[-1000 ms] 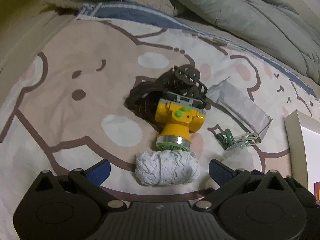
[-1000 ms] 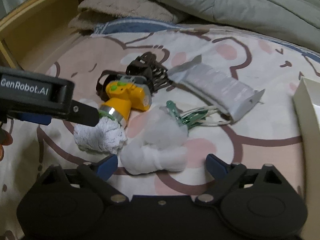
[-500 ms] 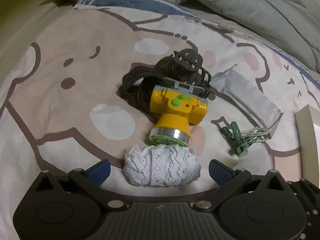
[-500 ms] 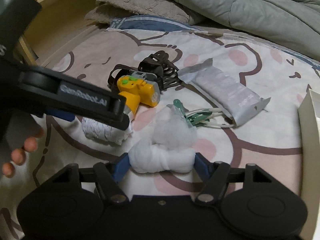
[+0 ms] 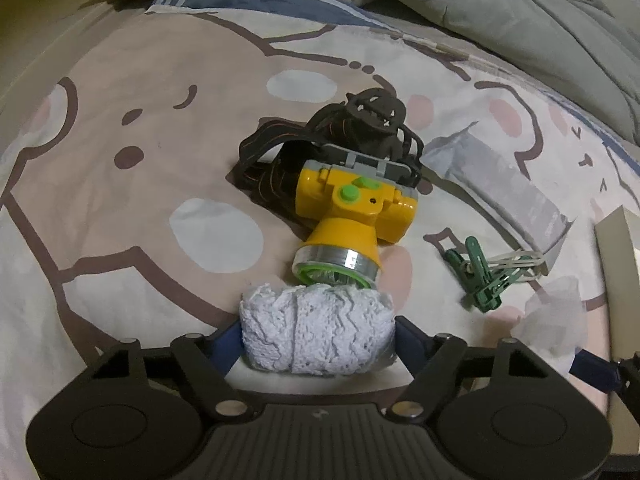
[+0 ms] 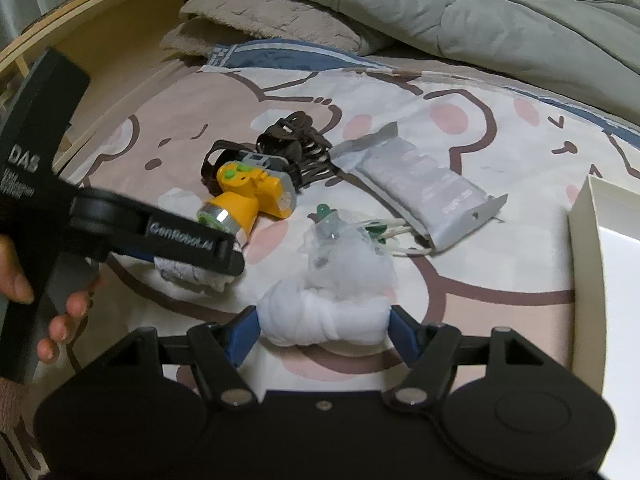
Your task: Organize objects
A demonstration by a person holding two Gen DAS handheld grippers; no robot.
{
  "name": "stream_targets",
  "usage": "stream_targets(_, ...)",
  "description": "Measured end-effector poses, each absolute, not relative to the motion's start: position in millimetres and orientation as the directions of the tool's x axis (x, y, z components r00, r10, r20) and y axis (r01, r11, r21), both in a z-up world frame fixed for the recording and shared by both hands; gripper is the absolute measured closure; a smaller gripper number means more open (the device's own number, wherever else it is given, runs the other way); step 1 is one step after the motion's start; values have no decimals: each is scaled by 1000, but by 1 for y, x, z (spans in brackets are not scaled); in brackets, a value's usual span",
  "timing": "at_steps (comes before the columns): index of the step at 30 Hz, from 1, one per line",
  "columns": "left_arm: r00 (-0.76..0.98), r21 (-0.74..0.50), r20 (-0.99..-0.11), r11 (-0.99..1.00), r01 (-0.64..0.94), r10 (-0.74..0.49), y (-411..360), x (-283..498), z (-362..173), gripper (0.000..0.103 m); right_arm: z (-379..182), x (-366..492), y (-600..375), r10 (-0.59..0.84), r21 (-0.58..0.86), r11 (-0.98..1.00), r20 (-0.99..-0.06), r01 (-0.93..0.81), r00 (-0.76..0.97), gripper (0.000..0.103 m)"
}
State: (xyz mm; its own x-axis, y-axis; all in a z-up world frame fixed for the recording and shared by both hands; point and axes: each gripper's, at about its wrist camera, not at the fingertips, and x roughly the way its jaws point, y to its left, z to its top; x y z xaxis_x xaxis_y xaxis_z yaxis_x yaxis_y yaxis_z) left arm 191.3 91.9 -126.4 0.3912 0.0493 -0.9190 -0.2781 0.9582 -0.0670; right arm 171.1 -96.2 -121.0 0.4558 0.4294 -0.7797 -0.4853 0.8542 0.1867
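A rolled grey-white knitted cloth [image 5: 316, 332] lies on the bear-print bedsheet [image 5: 132, 208], touching the lens of a yellow headlamp [image 5: 352, 208] with a black strap. My left gripper [image 5: 318, 336] points steeply down over the roll. Its jaws are closing, and the blue pads touch both ends of the roll. From the right wrist view, the left gripper [image 6: 200, 256] covers most of that cloth [image 6: 188, 274]. My right gripper [image 6: 324, 328] is shut on a white mesh bundle [image 6: 320, 320], which also shows at the edge of the left wrist view [image 5: 556, 316].
Green clothespins [image 5: 478, 276] with pale rubber bands and a grey foil packet [image 5: 504, 188] lie right of the headlamp. A white box [image 6: 600, 260] stands at the right edge. A grey-green duvet [image 6: 440, 8] and a beige pillow [image 6: 260, 20] lie behind. A person's hand [image 6: 60, 320] holds the left gripper.
The left gripper sank over the rolled cloth and its jaws came in against the ends. The right jaws closed onto the white mesh bundle, which has shifted slightly away from the clothespins.
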Motion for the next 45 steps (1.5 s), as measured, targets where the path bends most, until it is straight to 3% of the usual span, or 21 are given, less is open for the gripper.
stream_targets(16, 548, -164, -836, 962, -220, -17, 87, 158, -61, 25, -76, 169, -114, 438, 193, 872, -717, -449, 543, 33)
stream_targets(45, 702, -123, -711, 989, -79, -33, 39, 101, 2, 25, -15, 144, -187, 404, 163, 905, -620, -393, 672, 33)
